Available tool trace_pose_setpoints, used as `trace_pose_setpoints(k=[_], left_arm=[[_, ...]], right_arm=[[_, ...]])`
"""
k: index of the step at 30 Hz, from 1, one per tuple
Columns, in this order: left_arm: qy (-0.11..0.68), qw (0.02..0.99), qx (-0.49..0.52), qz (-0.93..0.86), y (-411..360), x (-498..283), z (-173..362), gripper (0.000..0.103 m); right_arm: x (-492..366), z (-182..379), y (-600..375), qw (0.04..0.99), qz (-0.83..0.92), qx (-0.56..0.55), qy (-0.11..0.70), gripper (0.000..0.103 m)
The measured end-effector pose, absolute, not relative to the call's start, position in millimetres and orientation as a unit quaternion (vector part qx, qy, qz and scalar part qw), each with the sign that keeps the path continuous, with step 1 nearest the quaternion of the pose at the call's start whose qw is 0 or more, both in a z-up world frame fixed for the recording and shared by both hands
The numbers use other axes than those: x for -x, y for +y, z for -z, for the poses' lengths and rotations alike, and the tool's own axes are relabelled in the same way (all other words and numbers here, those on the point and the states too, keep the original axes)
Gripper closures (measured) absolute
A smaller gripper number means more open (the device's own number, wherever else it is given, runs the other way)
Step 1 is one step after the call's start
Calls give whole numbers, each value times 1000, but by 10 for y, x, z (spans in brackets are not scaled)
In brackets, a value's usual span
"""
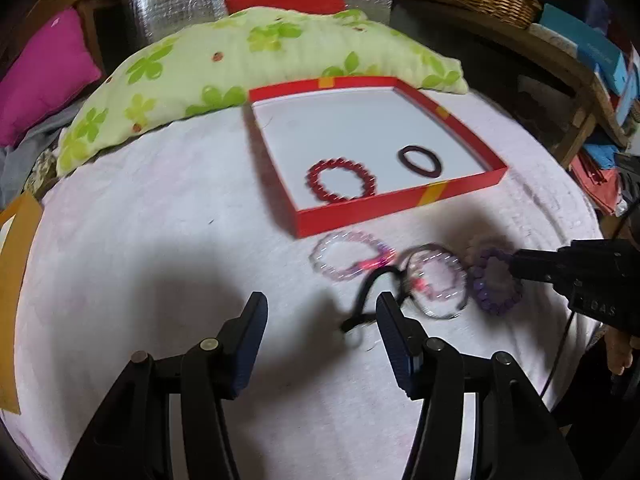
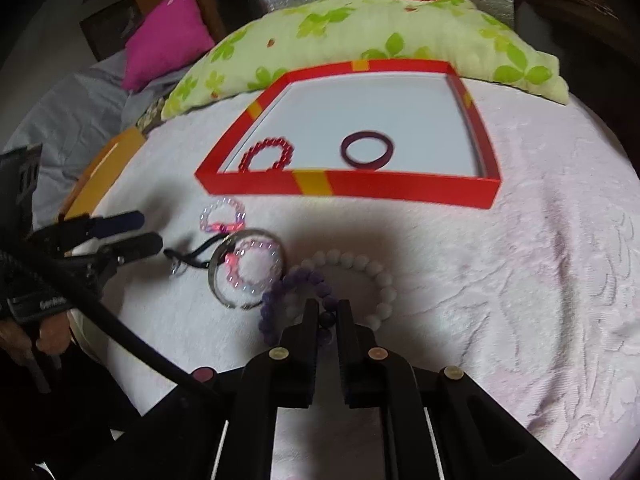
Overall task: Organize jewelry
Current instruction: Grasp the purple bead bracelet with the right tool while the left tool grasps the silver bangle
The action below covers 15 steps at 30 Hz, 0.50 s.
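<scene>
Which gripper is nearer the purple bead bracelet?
Right. The right gripper has its jaws shut on the purple bead bracelet; the left gripper hangs open off to its side, over the black cord.

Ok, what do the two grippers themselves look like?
Both are matte black plastic. The left gripper has dark blue finger pads and round pale pivot pins. The right gripper has the same pins; a thick black cable runs beside it.

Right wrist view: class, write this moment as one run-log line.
right gripper shut on purple bead bracelet | left gripper open, empty | red box: red bead bracelet, dark bangle
</scene>
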<state>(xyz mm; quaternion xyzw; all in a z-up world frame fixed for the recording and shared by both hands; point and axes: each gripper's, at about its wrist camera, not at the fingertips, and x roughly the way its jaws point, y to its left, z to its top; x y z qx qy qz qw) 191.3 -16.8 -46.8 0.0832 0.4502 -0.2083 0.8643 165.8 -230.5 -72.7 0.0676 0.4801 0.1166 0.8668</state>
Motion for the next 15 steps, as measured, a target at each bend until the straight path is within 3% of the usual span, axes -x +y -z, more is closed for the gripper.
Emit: trace_pose_setpoints(k=[7, 15], left_arm=[[456, 855, -101, 225, -434, -1899, 529, 45], [463, 841, -115, 257, -724, -1842, 599, 35]], right_arm=[[-1673, 679, -2549, 871, -88, -100, 473, 94], [-1650, 708, -2743, 867, -71, -133, 475, 94]])
